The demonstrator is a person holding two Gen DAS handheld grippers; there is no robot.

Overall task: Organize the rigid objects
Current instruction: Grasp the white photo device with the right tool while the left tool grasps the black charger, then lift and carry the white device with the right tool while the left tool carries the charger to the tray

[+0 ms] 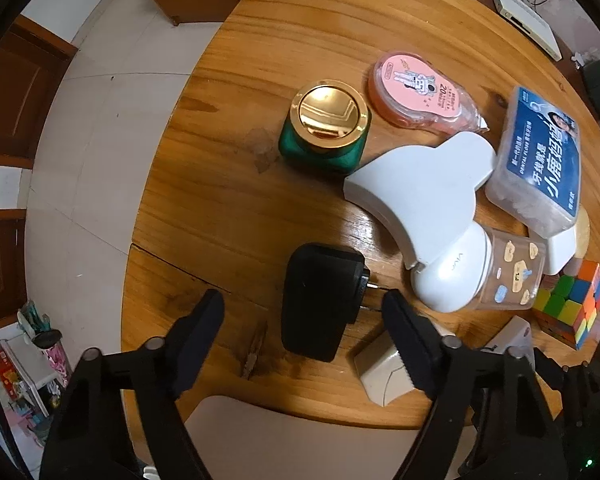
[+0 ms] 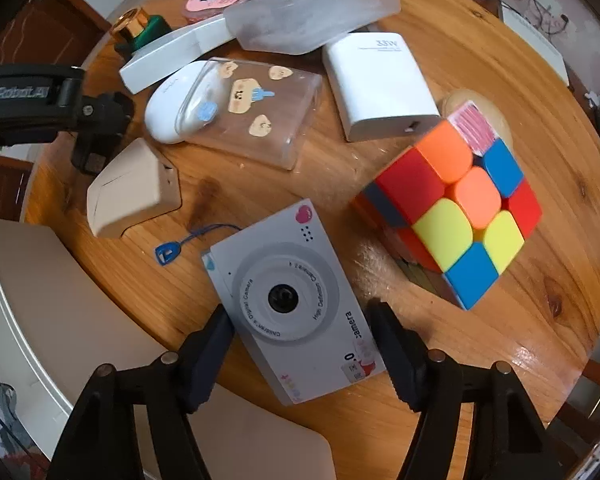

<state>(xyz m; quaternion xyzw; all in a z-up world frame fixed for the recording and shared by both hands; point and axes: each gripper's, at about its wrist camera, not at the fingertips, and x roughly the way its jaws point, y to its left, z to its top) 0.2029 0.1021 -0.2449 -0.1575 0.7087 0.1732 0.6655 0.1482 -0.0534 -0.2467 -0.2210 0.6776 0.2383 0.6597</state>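
A black plug adapter point(image 1: 320, 300) lies on the round wooden table point(image 1: 260, 60) between the fingers of my left gripper point(image 1: 302, 316). The left finger stands clear of the adapter, while the right fingertip point(image 1: 396, 312) is at its metal prongs, so this gripper is open. A white toy camera point(image 2: 288, 300) lies lens up near the table's front edge. My right gripper point(image 2: 300, 324) points down over it, with a pad against each long edge, shut on the camera.
Around the adapter sit a gold-lidded green jar point(image 1: 328, 116), pink tape dispenser point(image 1: 416, 92), white bracket point(image 1: 420, 188), floss box point(image 1: 540, 160) and beige box point(image 1: 380, 372). A colour cube point(image 2: 460, 216), white charger point(image 2: 376, 88) and clear case point(image 2: 256, 112) surround the camera.
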